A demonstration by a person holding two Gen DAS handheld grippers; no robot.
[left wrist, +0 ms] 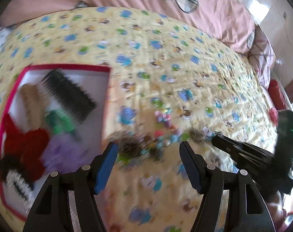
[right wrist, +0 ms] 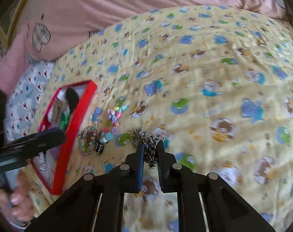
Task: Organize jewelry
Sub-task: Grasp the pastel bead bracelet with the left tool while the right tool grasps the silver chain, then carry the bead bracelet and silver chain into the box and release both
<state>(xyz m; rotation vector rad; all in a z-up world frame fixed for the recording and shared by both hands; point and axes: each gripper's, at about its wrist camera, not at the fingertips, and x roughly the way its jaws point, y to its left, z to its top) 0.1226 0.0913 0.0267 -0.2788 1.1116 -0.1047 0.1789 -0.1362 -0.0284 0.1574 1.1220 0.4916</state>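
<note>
Silver chain [right wrist: 150, 148] pinched in right tool [right wrist: 150, 147], left tool [left wrist: 148, 150] spread above beads [left wrist: 164, 119].

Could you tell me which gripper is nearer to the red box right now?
Left. The left gripper hangs open beside the red box, at its right edge. The right gripper is farther right, shut on a silver chain beyond the loose beads.
</note>
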